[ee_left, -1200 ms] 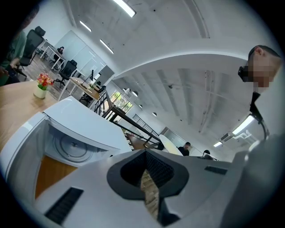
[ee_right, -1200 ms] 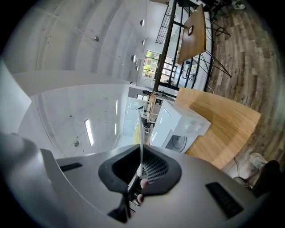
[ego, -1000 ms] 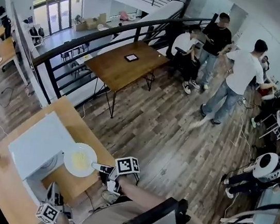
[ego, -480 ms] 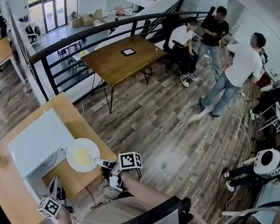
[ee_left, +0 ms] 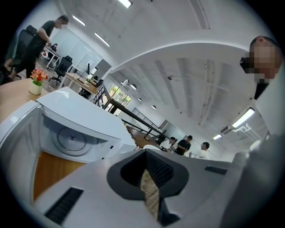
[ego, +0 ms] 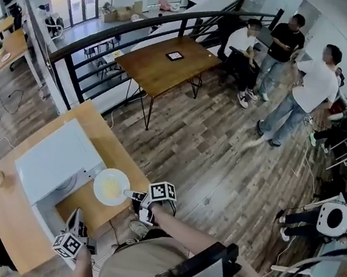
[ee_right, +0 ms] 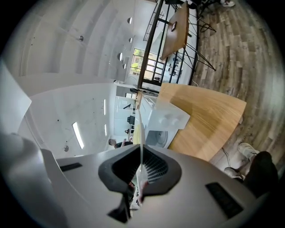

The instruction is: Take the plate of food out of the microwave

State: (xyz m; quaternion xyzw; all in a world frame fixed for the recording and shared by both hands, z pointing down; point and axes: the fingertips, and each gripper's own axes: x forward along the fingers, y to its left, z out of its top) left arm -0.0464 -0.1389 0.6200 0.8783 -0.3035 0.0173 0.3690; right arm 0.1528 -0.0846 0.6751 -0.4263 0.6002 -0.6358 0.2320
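Gripping the plate of food (ego: 111, 186) by its rim in the right tool (ego: 131, 194) — out over the counter (ego: 99, 140), beside the microwave (ego: 54, 159). Holding the left tool (ego: 74, 222) closed — empty.

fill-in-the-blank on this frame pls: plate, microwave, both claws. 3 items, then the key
1. The right claw is shut on the rim of the ___.
2. The turntable inside the microwave is ___.
3. The left claw is shut and holds ___.

Missing words: plate; empty; nothing.
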